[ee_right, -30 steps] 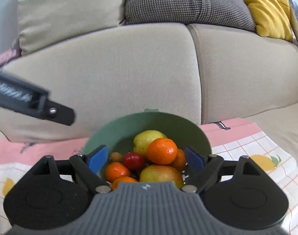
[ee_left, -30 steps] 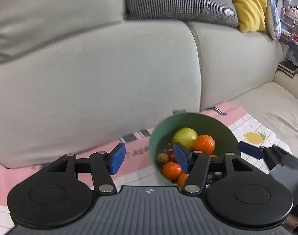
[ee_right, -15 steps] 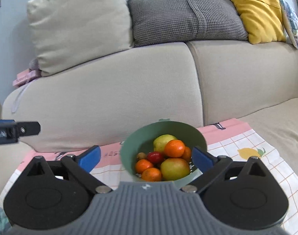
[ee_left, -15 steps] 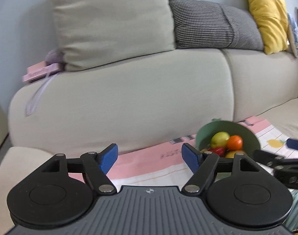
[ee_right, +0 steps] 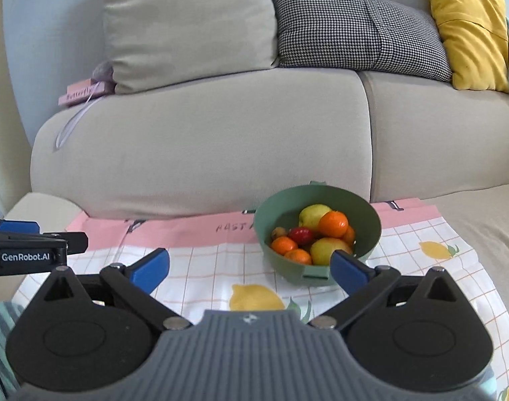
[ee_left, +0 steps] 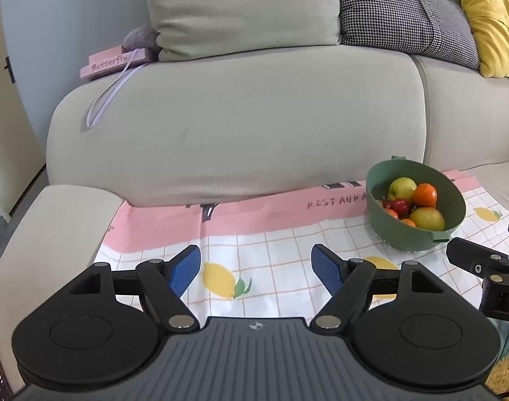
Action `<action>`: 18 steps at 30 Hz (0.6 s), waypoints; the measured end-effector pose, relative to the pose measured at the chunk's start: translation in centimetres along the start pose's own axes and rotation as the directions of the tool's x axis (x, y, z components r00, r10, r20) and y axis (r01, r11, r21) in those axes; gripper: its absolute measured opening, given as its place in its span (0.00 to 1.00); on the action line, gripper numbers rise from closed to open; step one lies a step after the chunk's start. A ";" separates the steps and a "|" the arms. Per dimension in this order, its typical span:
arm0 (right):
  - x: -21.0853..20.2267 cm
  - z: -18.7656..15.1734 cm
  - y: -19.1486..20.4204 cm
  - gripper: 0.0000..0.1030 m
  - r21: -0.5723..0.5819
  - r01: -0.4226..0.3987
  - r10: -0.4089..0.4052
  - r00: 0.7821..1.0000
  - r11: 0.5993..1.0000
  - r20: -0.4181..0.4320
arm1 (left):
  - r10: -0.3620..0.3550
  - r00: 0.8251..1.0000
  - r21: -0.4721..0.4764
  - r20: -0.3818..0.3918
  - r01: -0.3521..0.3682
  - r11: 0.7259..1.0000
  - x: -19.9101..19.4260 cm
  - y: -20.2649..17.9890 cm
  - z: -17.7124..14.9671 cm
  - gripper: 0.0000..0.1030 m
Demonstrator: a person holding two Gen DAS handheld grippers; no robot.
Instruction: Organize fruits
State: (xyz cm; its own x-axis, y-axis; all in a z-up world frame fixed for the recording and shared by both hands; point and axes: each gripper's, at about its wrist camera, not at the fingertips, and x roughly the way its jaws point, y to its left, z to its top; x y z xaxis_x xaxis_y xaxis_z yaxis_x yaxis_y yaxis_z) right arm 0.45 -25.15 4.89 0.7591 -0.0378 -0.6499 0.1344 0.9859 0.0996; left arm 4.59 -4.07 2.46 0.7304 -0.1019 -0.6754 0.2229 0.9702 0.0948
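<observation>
A green bowl [ee_left: 381,215] sits on a pink-and-white lemon-print cloth [ee_left: 274,257] spread on a beige sofa seat. It holds several fruits: oranges [ee_right: 333,224], a yellow-green apple [ee_right: 312,214], a yellow-red apple [ee_right: 328,249] and a small red fruit [ee_right: 301,235]. The bowl also shows in the right wrist view [ee_right: 277,264]. My left gripper [ee_left: 256,267] is open and empty, well back and left of the bowl. My right gripper [ee_right: 249,267] is open and empty, just in front of the bowl.
The sofa backrest [ee_left: 237,117] rises right behind the cloth. Cushions lean on top: beige [ee_right: 187,23], houndstooth [ee_right: 358,30], yellow [ee_right: 468,26]. A pink "Butterfly" box [ee_left: 115,61] with a strap sits on the back's left end. The sofa arm [ee_left: 47,234] is at left.
Both grippers have pulled back and away from the bowl, which now looks smaller and farther. The left gripper has also swung left. Both stayed open and empty.
</observation>
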 end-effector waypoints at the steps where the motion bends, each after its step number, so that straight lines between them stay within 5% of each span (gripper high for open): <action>1: -0.1 -0.1 0.2 0.96 -0.003 0.003 -0.003 1.000 1.000 -0.005 | -0.001 1.000 -0.004 -0.006 0.001 1.000 0.0 0.2 -0.2 0.86; 18: 0.4 -2.3 2.7 0.96 -0.084 0.030 -0.037 0.995 0.996 -0.089 | -0.008 0.998 -0.019 -0.055 0.007 1.000 0.2 1.2 -2.3 0.86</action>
State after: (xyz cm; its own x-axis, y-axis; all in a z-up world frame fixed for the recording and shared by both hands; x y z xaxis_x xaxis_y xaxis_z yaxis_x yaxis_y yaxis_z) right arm -0.30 -22.17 3.17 0.6937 -0.0598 -0.7177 0.1029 0.9946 0.0166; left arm 3.49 -2.37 0.75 0.6920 -0.0974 -0.7153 0.2157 0.9735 0.0760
